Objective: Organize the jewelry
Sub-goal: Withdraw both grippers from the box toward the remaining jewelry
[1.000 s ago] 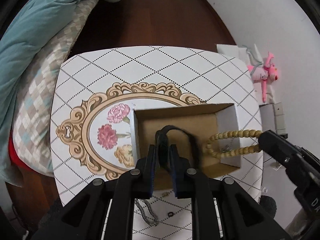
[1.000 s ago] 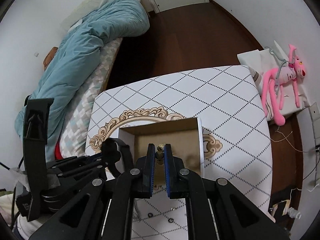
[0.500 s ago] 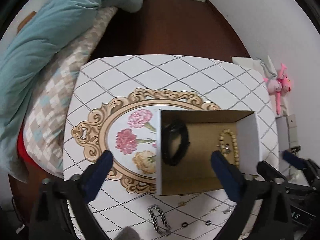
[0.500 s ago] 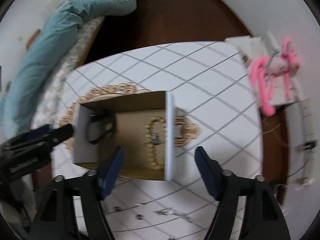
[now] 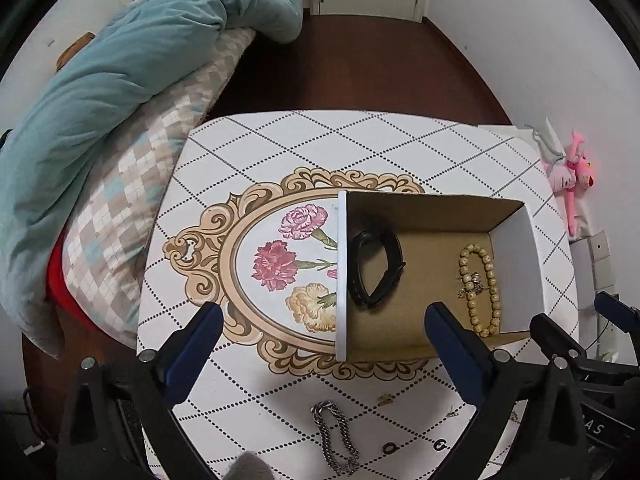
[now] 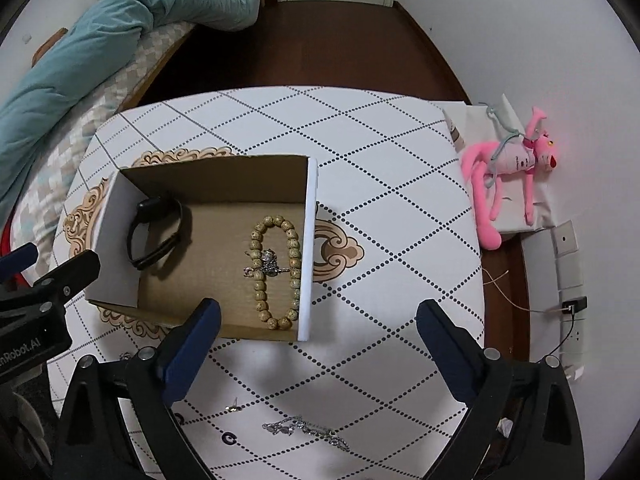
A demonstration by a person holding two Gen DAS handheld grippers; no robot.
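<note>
A second ago both grippers were pinched shut over the cardboard box [image 5: 416, 280], the left on a black band and the right on a string of wooden beads; their jaws have just been opening, and now both stand wide apart with nothing between them. The left gripper [image 5: 324, 332] hangs above the near left corner of the box, and the right gripper [image 6: 318, 326] hangs over the near right corner of it. The black band [image 5: 374, 268] now lies on the box floor against the left wall, and the bead bracelet [image 6: 275, 273] lies flat along the right wall, with a small silver trinket [image 6: 267, 264] resting across it. The view of both cameras has swung so that the box sits farther from the fingers than before. The box rests on a white table [image 6: 360, 152] patterned with dotted diamonds and a gilt floral frame. Outside the box, on the near edge of the table, lie a silver chain [image 5: 334, 436], 2 small dark rings [image 5: 390, 447] and a stud earring [image 6: 232, 408]. The only writing legible is on the left gripper's body in the right wrist view, reading "nRobot.AI" [image 6: 18, 354], cut off at the edge. A pink plush toy [image 6: 508, 168] lies beside the table.
</note>
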